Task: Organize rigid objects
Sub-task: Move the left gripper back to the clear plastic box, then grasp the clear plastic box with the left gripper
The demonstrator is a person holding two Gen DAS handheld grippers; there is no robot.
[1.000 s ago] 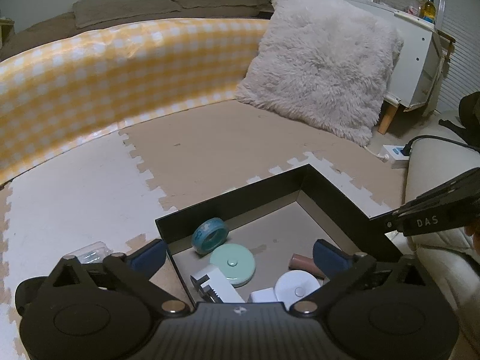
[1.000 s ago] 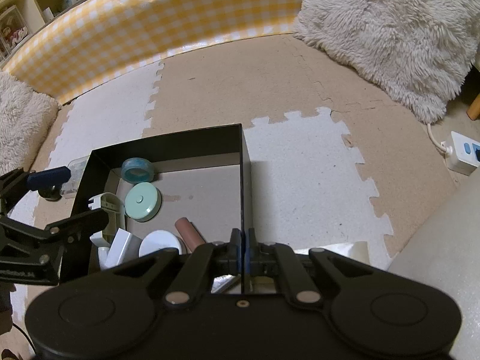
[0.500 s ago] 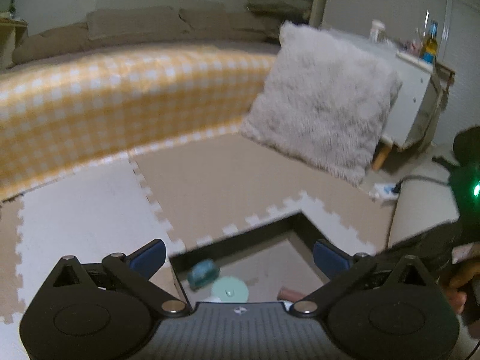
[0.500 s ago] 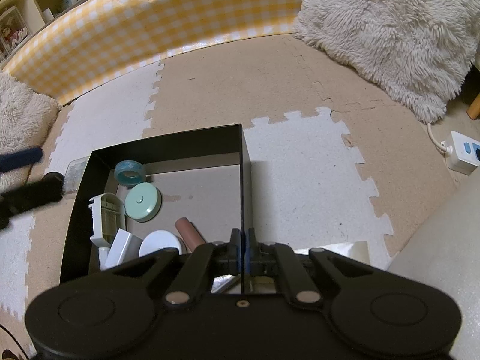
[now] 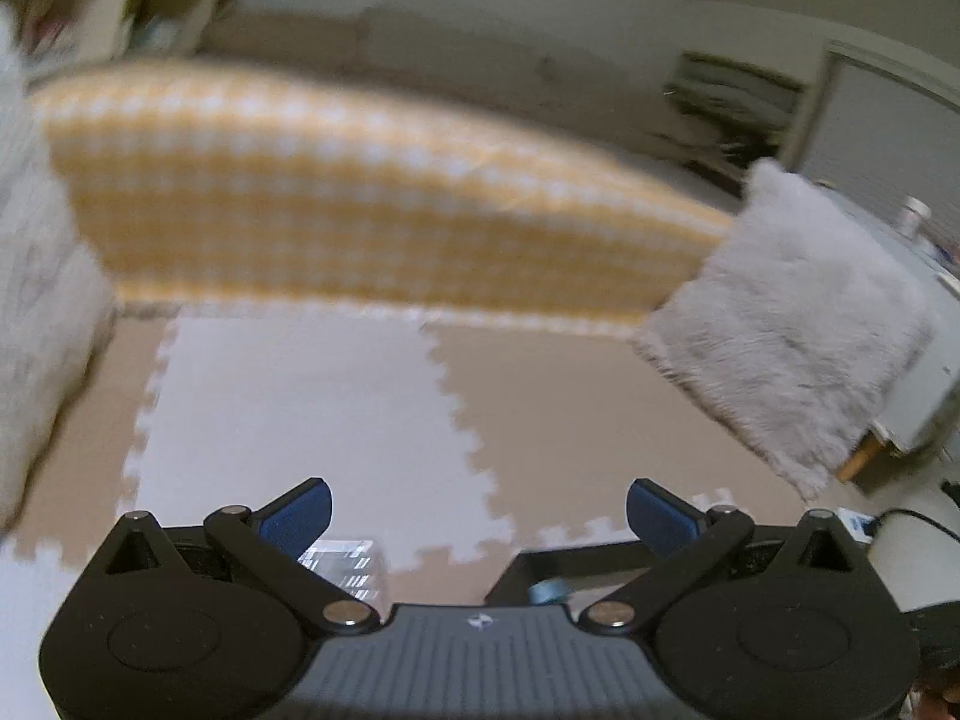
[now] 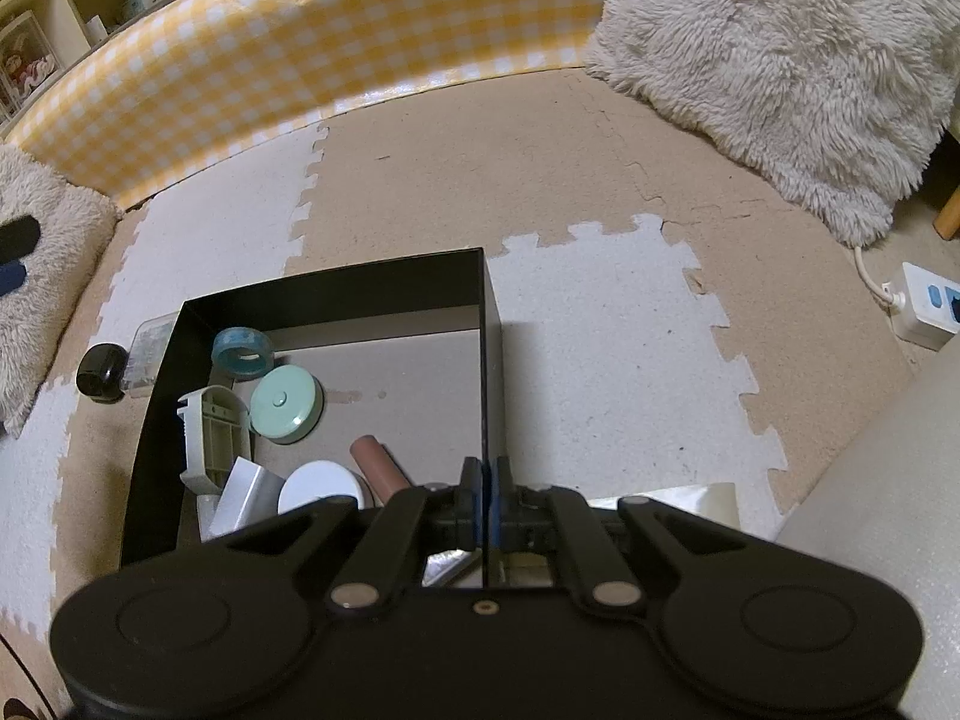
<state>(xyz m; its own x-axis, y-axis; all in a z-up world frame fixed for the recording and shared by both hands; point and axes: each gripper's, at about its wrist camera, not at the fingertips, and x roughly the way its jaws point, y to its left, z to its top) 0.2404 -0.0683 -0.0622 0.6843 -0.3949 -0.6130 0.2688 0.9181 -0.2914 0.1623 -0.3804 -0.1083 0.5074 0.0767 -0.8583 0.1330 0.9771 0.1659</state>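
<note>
Right view: black box (image 6: 336,300) contents; left view blurred.

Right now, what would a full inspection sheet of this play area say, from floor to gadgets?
Surface: foam puzzle mat, beige and white tiles.
Job's things: black box holding a blue tape roll, mint round case, grey-green clip, white disc and brown tube.
Clutter: clear container with black cap lying outside the box's left wall; silvery sheet beside the box.
Grippers: left gripper open, empty; right gripper shut on the box's right wall.
Cables: white power strip with its cord on the floor.
Surroundings: yellow checked barrier, fluffy cushion, shelves behind.
</note>
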